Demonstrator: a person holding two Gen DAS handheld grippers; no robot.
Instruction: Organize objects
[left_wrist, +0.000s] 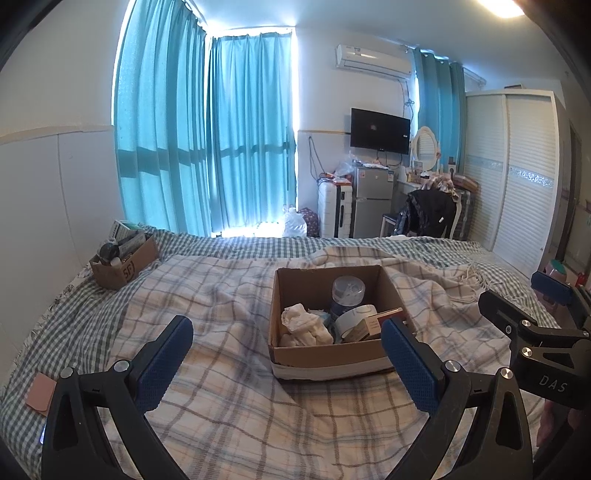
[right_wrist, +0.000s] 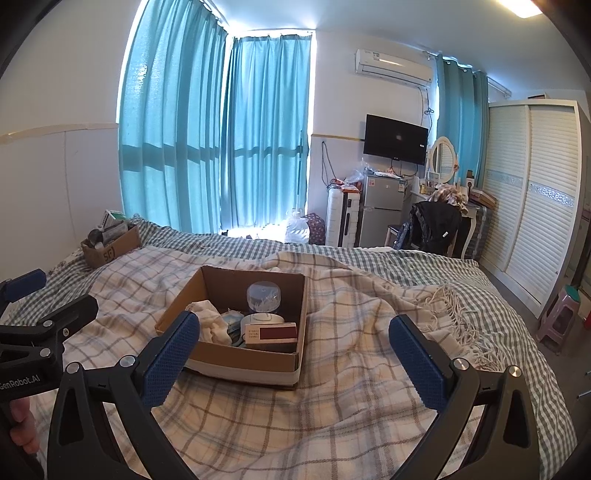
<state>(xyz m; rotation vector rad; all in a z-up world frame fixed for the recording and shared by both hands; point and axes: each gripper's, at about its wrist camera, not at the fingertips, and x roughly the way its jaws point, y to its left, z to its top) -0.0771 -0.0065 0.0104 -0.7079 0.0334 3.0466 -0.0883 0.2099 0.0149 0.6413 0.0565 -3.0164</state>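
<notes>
Open cardboard box (left_wrist: 334, 356) sits mid-bed on the plaid blanket (left_wrist: 229, 291).

Your left gripper (left_wrist: 286, 354) and right gripper (right_wrist: 295, 354) hover spread wide, holding nothing. A second box (left_wrist: 123, 264) rests near the wall; teal curtains (left_wrist: 207, 129) and wardrobe (right_wrist: 532, 195) stand beyond.

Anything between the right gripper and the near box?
Nothing but plaid blanket. In the right wrist view the right gripper hangs open over it, just short of the box, left pad overlapping the box's near corner.
</notes>
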